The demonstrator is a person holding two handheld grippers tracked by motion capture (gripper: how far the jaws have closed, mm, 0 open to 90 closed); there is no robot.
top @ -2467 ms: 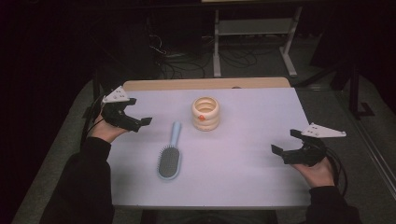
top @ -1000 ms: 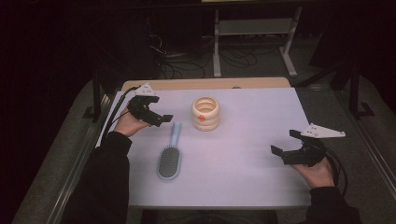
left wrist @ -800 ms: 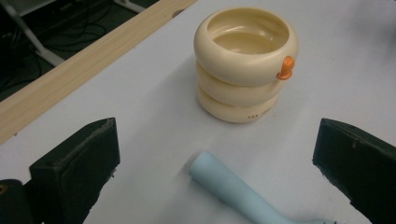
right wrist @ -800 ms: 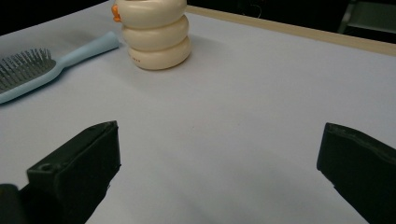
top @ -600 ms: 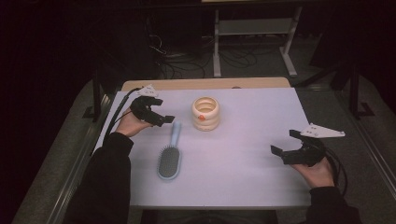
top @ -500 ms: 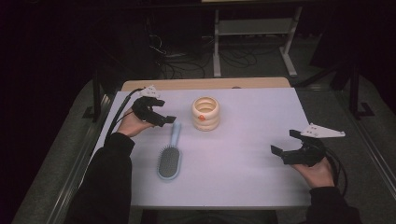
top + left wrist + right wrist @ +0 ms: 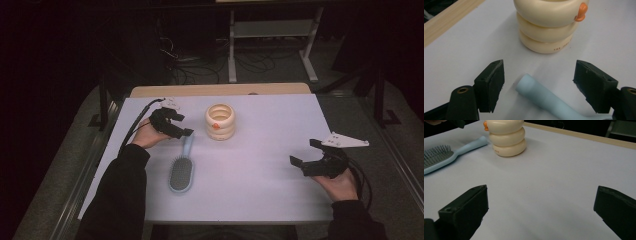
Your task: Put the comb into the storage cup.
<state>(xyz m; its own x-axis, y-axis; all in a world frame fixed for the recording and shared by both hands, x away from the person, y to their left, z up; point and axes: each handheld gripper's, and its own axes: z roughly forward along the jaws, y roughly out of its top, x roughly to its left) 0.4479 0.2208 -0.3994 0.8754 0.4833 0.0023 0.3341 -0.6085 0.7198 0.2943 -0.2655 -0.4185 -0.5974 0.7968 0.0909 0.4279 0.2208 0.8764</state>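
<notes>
Left gripper view: the left gripper [image 7: 537,83] has its jaws spread wide either side of the handle tip of the pale blue plastic hairbrush [image 7: 544,98], not touching it. Just beyond stands the cream stack of three rings with an orange knob [image 7: 550,23], towards the white worktop's [image 7: 270,165] far edge. Near the right edge, the right gripper [image 7: 306,156] hovers spread, empty.

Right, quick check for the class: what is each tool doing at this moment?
Left tool: open, jaws either side of the hairbrush handle, not gripping.
Right tool: open, holding nothing.
</notes>
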